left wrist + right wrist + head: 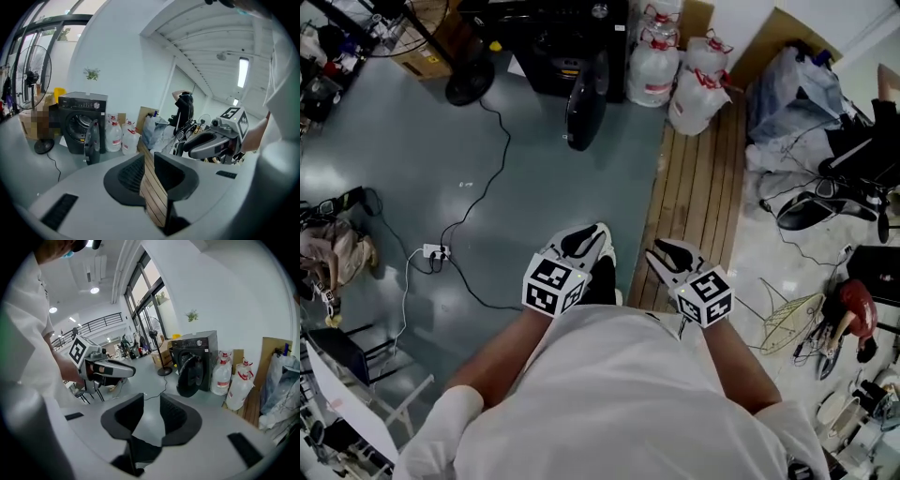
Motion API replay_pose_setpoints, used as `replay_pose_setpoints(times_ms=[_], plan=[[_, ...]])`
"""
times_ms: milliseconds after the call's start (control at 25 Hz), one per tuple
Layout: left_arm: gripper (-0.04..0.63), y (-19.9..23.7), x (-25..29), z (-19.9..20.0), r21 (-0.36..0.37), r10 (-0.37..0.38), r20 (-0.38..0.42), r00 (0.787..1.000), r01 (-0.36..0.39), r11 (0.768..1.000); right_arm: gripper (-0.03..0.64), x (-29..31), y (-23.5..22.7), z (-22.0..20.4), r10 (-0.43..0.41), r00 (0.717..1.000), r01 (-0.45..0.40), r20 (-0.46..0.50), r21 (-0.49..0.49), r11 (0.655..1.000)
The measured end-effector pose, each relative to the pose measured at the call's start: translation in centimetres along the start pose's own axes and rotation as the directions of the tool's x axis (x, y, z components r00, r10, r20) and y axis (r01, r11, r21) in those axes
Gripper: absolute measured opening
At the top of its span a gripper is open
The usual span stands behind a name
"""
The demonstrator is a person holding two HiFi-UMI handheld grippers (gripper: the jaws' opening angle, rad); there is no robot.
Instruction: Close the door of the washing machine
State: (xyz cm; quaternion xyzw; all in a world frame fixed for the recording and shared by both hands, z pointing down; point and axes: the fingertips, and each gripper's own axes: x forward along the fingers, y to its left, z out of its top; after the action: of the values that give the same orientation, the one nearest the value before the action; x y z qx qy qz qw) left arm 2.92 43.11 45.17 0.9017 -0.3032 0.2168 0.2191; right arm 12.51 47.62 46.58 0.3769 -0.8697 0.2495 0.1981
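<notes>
The washing machine stands at the far side of the floor, its door swung open toward the near side, well apart from both tools. The likely trouble is the approach: a cable trails across the floor on the left, and water jugs crowd just right of the door, so a wide push may knock them or glance off the door's rounded face. Both forearms reach forward side by side, tipped downward. The left gripper has its jaws slightly apart, the right gripper has them spread wider, and both are empty.
</notes>
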Motion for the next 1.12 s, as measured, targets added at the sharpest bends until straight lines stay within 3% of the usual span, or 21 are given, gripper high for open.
replay_pose_setpoints(times_ms=[400, 680, 880, 1040, 1120], plan=[[0.066, 9.0, 7.9, 8.2, -0.020, 0.016, 0.017, 1.000, -0.015, 1.000, 0.118, 6.2, -10.2, 9.5, 0.002, 0.999, -0.004, -0.040, -0.054, 0.999], [0.107, 15.7, 12.7, 10.8, -0.053, 0.127, -0.002, 0.992, -0.127, 0.991, 0.118, 10.2, -14.8, 12.7, 0.074, 0.992, -0.083, -0.107, -0.081, 0.993], [0.120, 20.9, 16.9, 11.6, -0.095, 0.230, -0.044, 0.972, -0.233, 0.968, 0.123, 13.7, -19.4, 15.6, 0.151, 0.978, -0.172, -0.144, -0.148, 0.974], [0.120, 24.6, 20.3, 12.5, -0.168, 0.306, -0.090, 0.948, -0.317, 0.933, 0.127, 15.7, -23.4, 19.0, 0.206, 0.965, -0.237, -0.162, -0.204, 0.950], [0.120, 26.7, 21.8, 12.8, -0.171, 0.354, -0.116, 0.928, -0.369, 0.913, 0.127, 16.8, -25.4, 19.9, 0.230, 0.957, -0.264, -0.175, -0.210, 0.941]])
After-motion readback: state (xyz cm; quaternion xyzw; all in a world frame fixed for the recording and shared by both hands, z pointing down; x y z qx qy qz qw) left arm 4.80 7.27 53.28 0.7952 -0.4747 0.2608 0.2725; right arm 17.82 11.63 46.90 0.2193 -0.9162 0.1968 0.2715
